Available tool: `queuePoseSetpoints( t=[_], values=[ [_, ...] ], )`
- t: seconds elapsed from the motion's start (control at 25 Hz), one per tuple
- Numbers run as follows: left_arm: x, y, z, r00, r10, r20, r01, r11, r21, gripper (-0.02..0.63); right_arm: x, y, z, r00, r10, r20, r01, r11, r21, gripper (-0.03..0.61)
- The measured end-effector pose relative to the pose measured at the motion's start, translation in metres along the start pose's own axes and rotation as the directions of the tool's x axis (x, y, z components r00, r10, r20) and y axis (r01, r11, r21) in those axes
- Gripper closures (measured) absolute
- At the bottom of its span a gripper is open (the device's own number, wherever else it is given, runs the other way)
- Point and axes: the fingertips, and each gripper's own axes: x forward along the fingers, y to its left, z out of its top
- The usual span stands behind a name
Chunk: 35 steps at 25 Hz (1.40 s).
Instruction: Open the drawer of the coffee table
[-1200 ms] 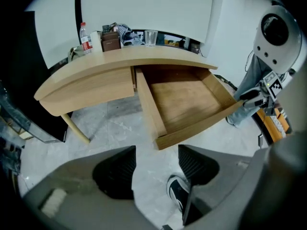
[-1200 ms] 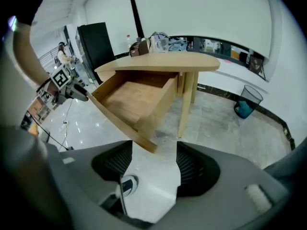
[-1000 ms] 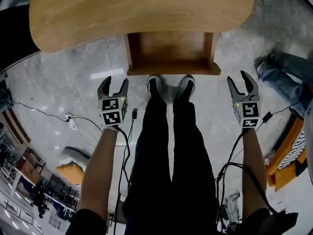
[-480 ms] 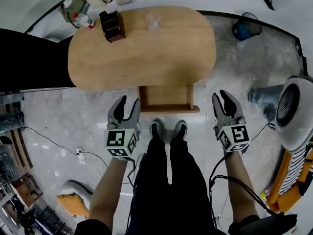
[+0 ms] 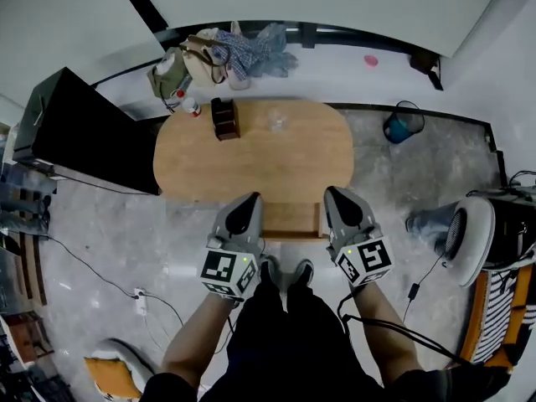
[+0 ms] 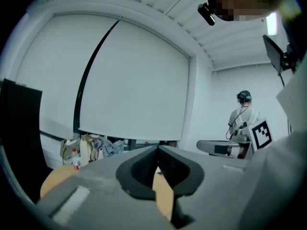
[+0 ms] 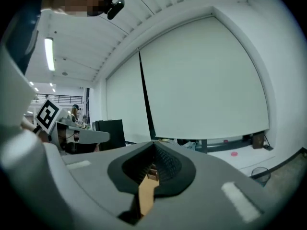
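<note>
The oval wooden coffee table (image 5: pixel 251 153) stands on the floor ahead of the person's feet. Its drawer (image 5: pixel 289 218) sticks out from the near side, showing between the two grippers. My left gripper (image 5: pixel 250 199) is held high over the table's near edge, left of the drawer, jaws shut on nothing. My right gripper (image 5: pixel 334 193) is level with it, right of the drawer, also shut and empty. In the left gripper view the left gripper (image 6: pixel 157 147) points nearly level at the far wall. The right gripper view shows the right gripper (image 7: pixel 154 142) doing the same.
A small dark box (image 5: pixel 224 117) and a clear object (image 5: pixel 276 122) sit on the tabletop. A black cabinet (image 5: pixel 75 132) stands left, bags and cloth (image 5: pixel 219 53) behind, a blue bin (image 5: pixel 400 126) and a round fan (image 5: pixel 469 241) right. Cables (image 5: pixel 138 296) lie on the floor. Another person (image 6: pixel 243 116) stands far off.
Both grippers rose from beside the person's legs to well above the table's near edge and went from open to shut. The head camera rose too. The drawer stays pulled out.
</note>
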Motion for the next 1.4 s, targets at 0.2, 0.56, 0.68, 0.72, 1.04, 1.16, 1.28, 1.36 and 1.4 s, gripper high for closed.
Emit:
queuePoseSetpoints(
  t=[0.2, 0.56, 0.68, 0.72, 1.04, 1.16, 1.28, 1.36, 1.4],
  values=[
    [-0.008, -0.02, 0.093, 0.989, -0.041, 0.14, 0.012, 0.98, 0.2, 0.612, 0.01, 0.028, 0.089, 0.993, 0.024, 0.112, -0.01, 0.992, -0.129, 0.575],
    [-0.025, -0.036, 0.196, 0.945, -0.101, 0.311, 0.008, 0.958, 0.285, 0.612, -0.002, 0.057, 0.187, 0.961, 0.026, 0.274, 0.048, 0.965, -0.259, 0.575],
    [-0.032, -0.044, 0.214, 0.93, -0.132, 0.343, 0.02, 0.95, 0.312, 0.612, -0.01, 0.061, 0.206, 0.955, 0.015, 0.298, 0.076, 0.954, -0.29, 0.575],
    [-0.034, -0.046, 0.219, 0.925, -0.144, 0.352, 0.025, 0.946, 0.322, 0.612, -0.013, 0.064, 0.213, 0.952, 0.011, 0.307, 0.086, 0.949, -0.302, 0.575],
    [-0.047, -0.063, 0.242, 0.89, -0.209, 0.405, 0.047, 0.926, 0.376, 0.612, -0.03, 0.075, 0.239, 0.94, -0.018, 0.34, 0.148, 0.92, -0.362, 0.577],
    [-0.054, -0.063, 0.24, 0.887, -0.225, 0.404, 0.058, 0.921, 0.386, 0.612, -0.032, 0.081, 0.236, 0.942, -0.032, 0.335, 0.158, 0.921, -0.357, 0.577],
    [-0.06, -0.059, 0.231, 0.891, -0.227, 0.393, 0.072, 0.926, 0.371, 0.612, -0.034, 0.087, 0.23, 0.943, -0.044, 0.33, 0.165, 0.923, -0.347, 0.577],
    [-0.063, -0.053, 0.226, 0.895, -0.223, 0.386, 0.076, 0.93, 0.361, 0.612, -0.034, 0.092, 0.226, 0.944, -0.049, 0.327, 0.168, 0.924, -0.345, 0.577],
    [-0.065, -0.051, 0.225, 0.897, -0.221, 0.384, 0.077, 0.931, 0.357, 0.612, -0.034, 0.093, 0.224, 0.944, -0.051, 0.326, 0.169, 0.924, -0.344, 0.577]
  ],
)
